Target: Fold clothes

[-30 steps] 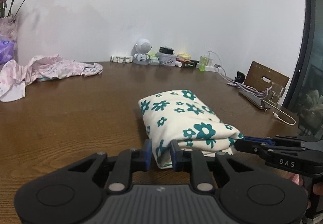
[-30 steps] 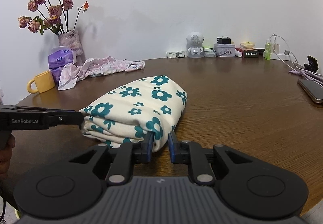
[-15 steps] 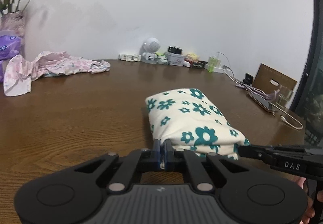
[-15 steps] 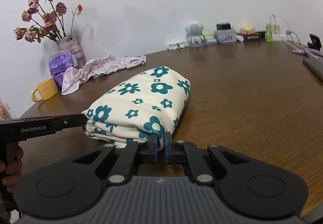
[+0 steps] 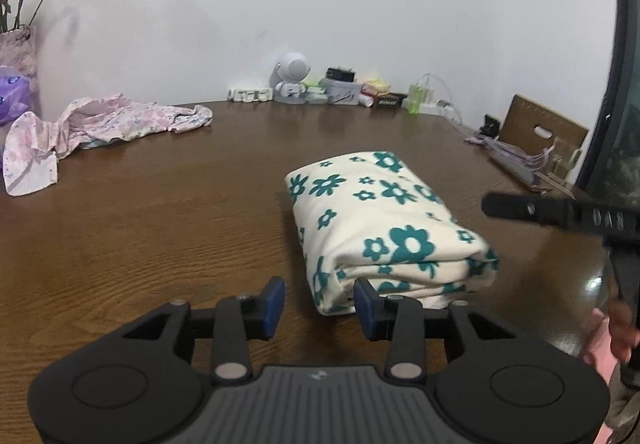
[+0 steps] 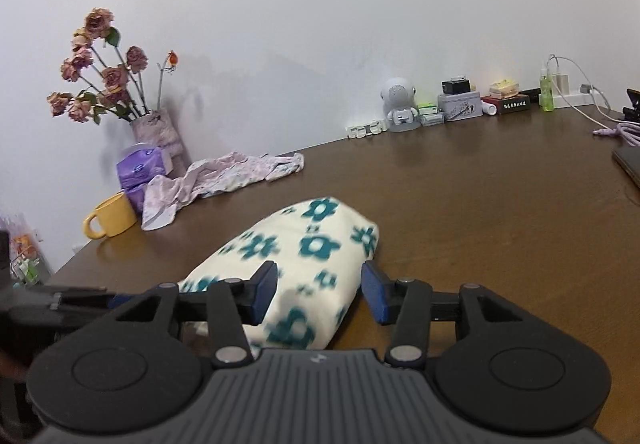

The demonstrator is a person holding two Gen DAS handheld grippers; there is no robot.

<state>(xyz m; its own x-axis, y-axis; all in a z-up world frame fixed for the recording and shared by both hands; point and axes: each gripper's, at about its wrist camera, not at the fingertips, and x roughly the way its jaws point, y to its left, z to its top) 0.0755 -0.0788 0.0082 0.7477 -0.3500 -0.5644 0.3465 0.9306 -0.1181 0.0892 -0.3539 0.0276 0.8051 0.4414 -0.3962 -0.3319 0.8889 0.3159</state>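
Folded floral garment [image 5: 384, 228] on table [image 5: 160, 228]

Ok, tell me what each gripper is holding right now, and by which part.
Nothing is held. The left gripper and right gripper have just opened their jaws, and the pads stand clear of the folded floral cloth, which lies on the table.

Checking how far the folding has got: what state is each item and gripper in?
Floral cloth: folded into a bundle, lying flat on the table.
Pink garment: crumpled, unfolded.
Left gripper: open, jaws just opened, off the cloth.
Right gripper: open, just released.
Yellow mug: upright.
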